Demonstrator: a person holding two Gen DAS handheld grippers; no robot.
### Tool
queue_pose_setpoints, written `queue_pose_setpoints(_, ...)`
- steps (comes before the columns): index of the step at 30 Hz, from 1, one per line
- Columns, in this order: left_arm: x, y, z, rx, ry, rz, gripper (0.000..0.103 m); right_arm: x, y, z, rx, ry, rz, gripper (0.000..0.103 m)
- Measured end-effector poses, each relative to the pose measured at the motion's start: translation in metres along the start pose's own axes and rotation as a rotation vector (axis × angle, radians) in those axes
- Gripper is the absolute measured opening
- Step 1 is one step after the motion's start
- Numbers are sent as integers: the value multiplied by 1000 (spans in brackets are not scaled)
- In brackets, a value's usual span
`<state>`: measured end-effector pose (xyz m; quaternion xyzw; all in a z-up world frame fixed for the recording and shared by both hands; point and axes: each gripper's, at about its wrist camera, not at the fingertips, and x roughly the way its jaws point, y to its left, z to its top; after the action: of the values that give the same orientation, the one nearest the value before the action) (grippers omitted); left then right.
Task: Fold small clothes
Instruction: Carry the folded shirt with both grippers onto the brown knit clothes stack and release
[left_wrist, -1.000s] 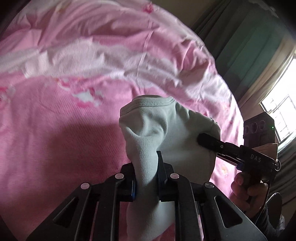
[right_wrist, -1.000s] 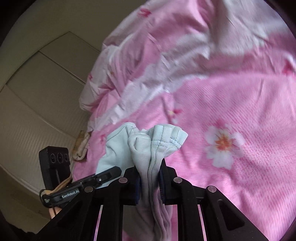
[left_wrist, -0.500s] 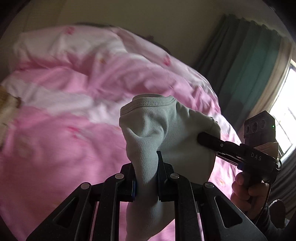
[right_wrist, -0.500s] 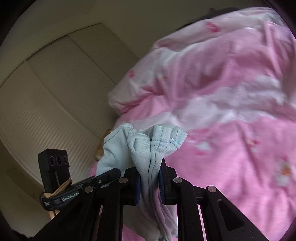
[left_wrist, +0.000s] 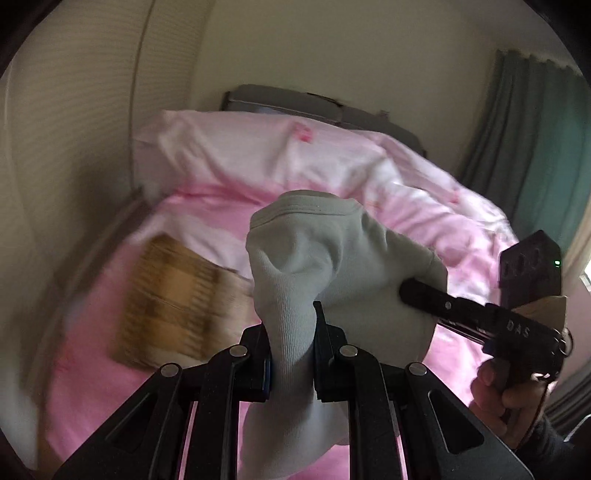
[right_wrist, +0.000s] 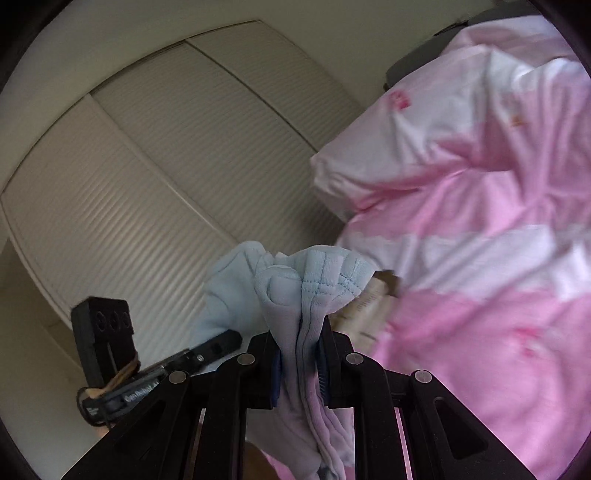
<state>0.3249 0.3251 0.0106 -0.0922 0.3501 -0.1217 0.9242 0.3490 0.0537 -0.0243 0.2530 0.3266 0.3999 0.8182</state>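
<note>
Pinching pale garment (left_wrist: 332, 266) | left gripper (left_wrist: 291, 354) | right gripper (right_wrist: 300, 363) | above bed (left_wrist: 92, 369)

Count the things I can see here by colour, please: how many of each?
Pale blue: 1, the ribbed cotton garment clamped by both tongs.
Pink: 1, the rumpled floral duvet.
Tan: 1, the blurred checked cloth lying on it.
Black: 2, left tongs, right tongs.
Total: 5.

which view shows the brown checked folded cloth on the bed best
The left wrist view. There the brown checked folded cloth lies almost whole on the pink bedspread, though blurred. In the right wrist view only a sliver peeks out behind the pale blue garment clamped in the right gripper.
</note>
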Motion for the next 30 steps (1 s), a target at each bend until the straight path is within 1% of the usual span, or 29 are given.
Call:
queue_pose_setpoints(1,4,15,6,5,7,19,17,26,9,2,-2,3,0,16)
queue_pose_setpoints(3,19,50,19,2,36,48,17,65,17,5,-1,11,4,16)
queue_pose_setpoints(6,45,83,26,6,73,71,17,115,21,12,10,24,-4,16)
queue_pose_setpoints(8,66,99,28,17,93,82,17,139,14,16,30,40,-13,16)
queue_pose_setpoints(10,92,113,26,6,118,87,17,163,0,15,57,59,-47,16)
queue_pose_setpoints(13,132,126,21,-9,180,103,18,193,-24,11,103,92,-86,16)
queue_pose_setpoints(16,161,135,11,-12,223,116,18,219,-48,6,143,128,-126,16)
queue_pose_setpoints(18,171,140,6,-14,223,118,21,229,-61,4,158,146,-146,16)
queue_pose_setpoints(22,177,145,1,-21,193,92,27,244,-85,-2,167,170,-182,17)
queue_pose_setpoints(26,178,145,-2,-16,168,98,28,252,-105,-10,209,199,-203,20)
queue_pose_setpoints(27,174,142,-1,-6,152,109,30,253,-106,-11,199,201,-206,21)
queue_pose_setpoints(28,171,141,0,6,137,133,37,250,-102,-11,180,202,-210,22)
queue_pose_setpoints(29,164,140,0,17,119,163,42,248,-99,-11,162,202,-217,26)
queue_pose_setpoints(30,158,140,1,22,105,175,42,245,-93,-9,131,197,-238,32)
